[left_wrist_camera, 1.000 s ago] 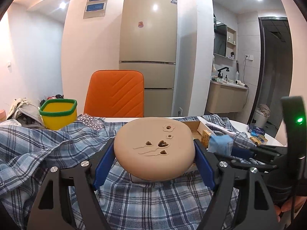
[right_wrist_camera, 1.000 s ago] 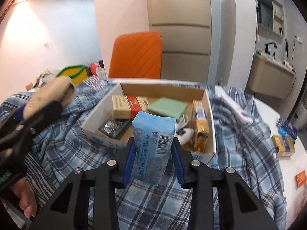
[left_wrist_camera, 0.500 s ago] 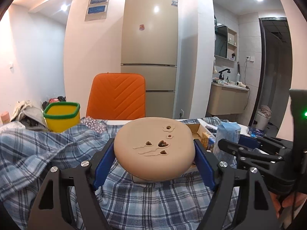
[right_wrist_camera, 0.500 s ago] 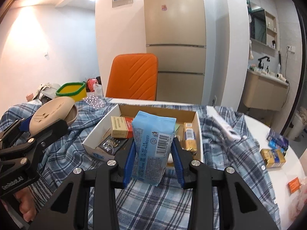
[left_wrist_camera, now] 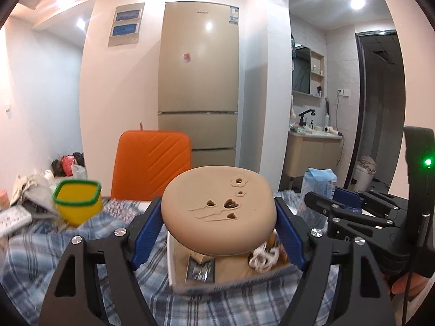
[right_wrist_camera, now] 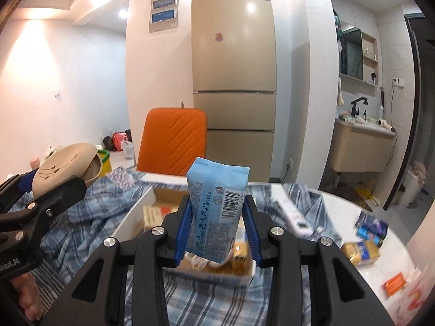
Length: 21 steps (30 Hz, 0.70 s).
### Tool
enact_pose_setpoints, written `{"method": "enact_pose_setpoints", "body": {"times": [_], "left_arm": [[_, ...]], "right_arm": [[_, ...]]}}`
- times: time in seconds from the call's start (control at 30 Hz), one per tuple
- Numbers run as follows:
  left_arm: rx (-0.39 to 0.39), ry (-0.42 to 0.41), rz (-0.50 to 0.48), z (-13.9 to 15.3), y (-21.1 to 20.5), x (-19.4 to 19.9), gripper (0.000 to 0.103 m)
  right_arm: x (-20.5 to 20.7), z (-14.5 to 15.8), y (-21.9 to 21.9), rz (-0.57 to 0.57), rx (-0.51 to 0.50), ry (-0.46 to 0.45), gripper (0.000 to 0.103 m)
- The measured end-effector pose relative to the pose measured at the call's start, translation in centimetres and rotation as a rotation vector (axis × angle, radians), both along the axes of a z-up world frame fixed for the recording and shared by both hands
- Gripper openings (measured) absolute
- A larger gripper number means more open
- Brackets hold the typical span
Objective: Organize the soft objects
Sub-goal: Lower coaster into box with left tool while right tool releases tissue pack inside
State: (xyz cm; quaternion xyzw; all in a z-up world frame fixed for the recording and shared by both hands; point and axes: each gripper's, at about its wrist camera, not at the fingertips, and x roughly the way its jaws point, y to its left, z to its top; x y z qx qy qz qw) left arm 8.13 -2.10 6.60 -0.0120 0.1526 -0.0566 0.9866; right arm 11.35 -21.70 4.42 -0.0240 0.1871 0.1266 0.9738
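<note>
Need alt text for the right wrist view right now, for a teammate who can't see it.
The right gripper clamps a light blue tissue pack above an open cardboard box on a plaid cloth. At left, the left gripper holds a tan round case.

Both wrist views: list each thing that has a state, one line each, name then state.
left gripper: shut on the round beige case.
round beige case: held off the table, lid ajar.
right gripper: shut on the blue tissue pack.
blue tissue pack: held upright above the box.
cardboard box: open, part filled.
fridge: doors closed.
</note>
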Motion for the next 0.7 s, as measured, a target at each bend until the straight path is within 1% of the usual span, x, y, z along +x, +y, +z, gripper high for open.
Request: {"method": "enact_pose_setpoints", "body": {"times": [0.07,0.17,0.23,0.3,0.4,0.53,0.63,0.7], "left_arm": [[0.007,-0.007,-0.018,0.8,-0.4,0.9,0.078],[0.017,-0.008,-0.015,1.6,-1.0,2.8,0.078],[0.001,0.014,-0.019,1.5,-1.1,4.1,0.078],[-0.009,0.03,-0.009,1.1,-1.1,5.2,0.078],[-0.014,0.071,-0.009,-0.2,-1.0,6.4,0.078],[-0.013,0.134,-0.011,-2.5,-1.0,7.8,0.078],[-0.01,0.168,-0.008,-3.5,-0.9,8.4,0.078],[-0.017,0.194,-0.01,-4.2,-0.7,8.7,0.078]], "right_arm": [[0.8,1.5,-0.2,-0.01,-0.013,-0.01,0.039],[2.1,3.1,-0.6,-0.006,0.001,-0.006,0.039],[3.1,3.7,-0.6,0.014,0.008,0.008,0.039],[4.3,3.6,-0.4,0.025,0.013,0.027,0.039],[5.7,2.1,-0.4,0.004,0.017,0.043,0.039],[7.9,-1.4,0.0,0.007,0.023,0.139,0.039],[8.9,-3.5,1.0,0.014,-0.029,0.185,0.039],[8.9,-4.2,1.3,0.041,-0.039,0.206,0.039]]}}
